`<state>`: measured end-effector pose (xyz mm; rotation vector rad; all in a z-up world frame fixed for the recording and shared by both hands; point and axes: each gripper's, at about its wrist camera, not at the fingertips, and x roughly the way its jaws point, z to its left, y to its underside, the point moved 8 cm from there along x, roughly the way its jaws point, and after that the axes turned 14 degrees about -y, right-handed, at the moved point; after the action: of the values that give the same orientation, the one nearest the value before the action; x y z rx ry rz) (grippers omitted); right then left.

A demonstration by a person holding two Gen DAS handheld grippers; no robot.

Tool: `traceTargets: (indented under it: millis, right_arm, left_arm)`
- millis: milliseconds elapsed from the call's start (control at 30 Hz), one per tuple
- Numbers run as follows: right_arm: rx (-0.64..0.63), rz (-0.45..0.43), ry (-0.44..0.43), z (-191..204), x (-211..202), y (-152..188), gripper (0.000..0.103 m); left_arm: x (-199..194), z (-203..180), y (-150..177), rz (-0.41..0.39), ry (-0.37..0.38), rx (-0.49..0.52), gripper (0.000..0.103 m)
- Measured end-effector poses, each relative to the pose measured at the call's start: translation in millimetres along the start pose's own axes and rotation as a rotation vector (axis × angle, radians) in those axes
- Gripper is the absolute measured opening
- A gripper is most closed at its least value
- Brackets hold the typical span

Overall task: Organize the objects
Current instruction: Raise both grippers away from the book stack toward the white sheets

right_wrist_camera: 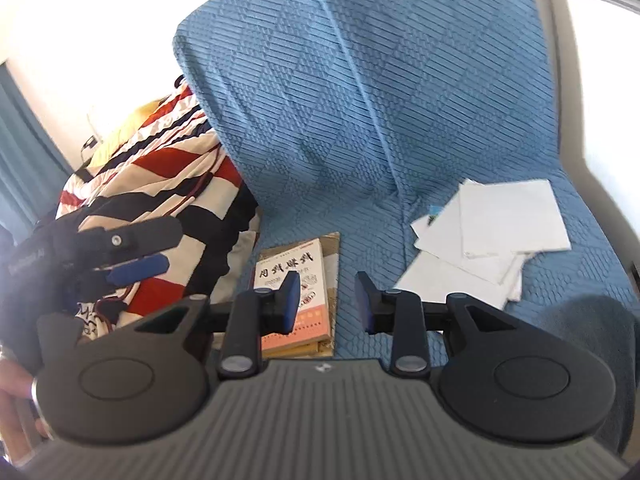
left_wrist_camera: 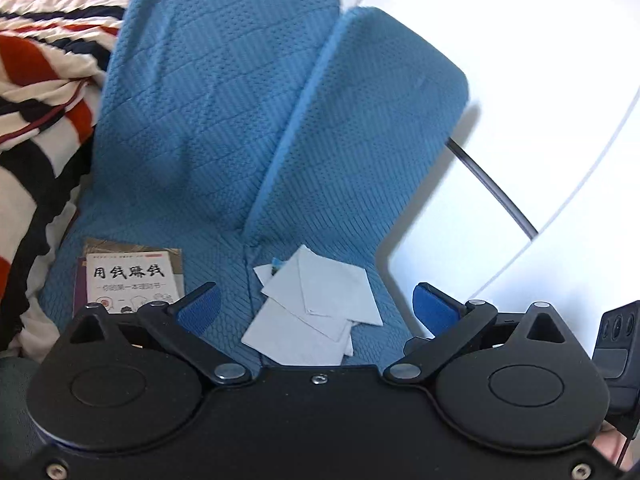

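1. Loose white papers [left_wrist_camera: 316, 304] lie fanned in the lower centre of the left wrist view, on the blue quilted cover [left_wrist_camera: 208, 128], overlapping unevenly.
2. Left gripper [left_wrist_camera: 316, 300] is spread wide around the papers and grasps nothing. I judge a pinch could catch only the top sheet; the rest would slide or scatter.
3. Thin sheets on soft fabric: the fingers may snag the cover instead.
4. Book stack [right_wrist_camera: 298, 284], lower centre of the right wrist view, is fronted by a white-and-orange paperback. Right gripper [right_wrist_camera: 327, 300] is released and empty, hovering by its edge.
5. Striped blanket [right_wrist_camera: 160, 184] crowds the books' left side; a nudge could bury them.
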<state>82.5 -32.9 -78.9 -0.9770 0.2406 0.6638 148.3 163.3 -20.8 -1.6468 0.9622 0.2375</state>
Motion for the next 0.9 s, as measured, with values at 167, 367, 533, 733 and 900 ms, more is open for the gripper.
traceTargets:
  millis: [167, 367, 533, 733, 900]
  right_arm:
    - [0.009, -0.056, 0.074, -15.4, -20.9, 9.0, 0.034]
    - [-0.012, -0.084, 0.156, -27.8, -36.4, 17.9, 0.035]
    - [-0.019, -0.081, 0.193, -38.6, -41.6, 22.2, 0.038]
    - [-0.011, -0.079, 0.211, -51.8, -43.5, 23.4, 0.041]
    - [-0.020, -0.067, 0.216, -60.3, -43.2, 24.0, 0.050]
  left_arm:
    - [0.2, -17.9, 12.3, 0.012, 0.011, 0.036, 0.102]
    - [8.5, -29.2, 25.5, 0.026, 0.009, 0.044, 0.102]
    - [20.7, -39.6, 36.9, 0.044, 0.005, 0.052, 0.102]
    - [33.3, -48.0, 45.6, 0.061, 0.000, 0.056, 0.102]
    - [40.6, -53.0, 47.0, 0.065, -0.004, 0.044, 0.102]
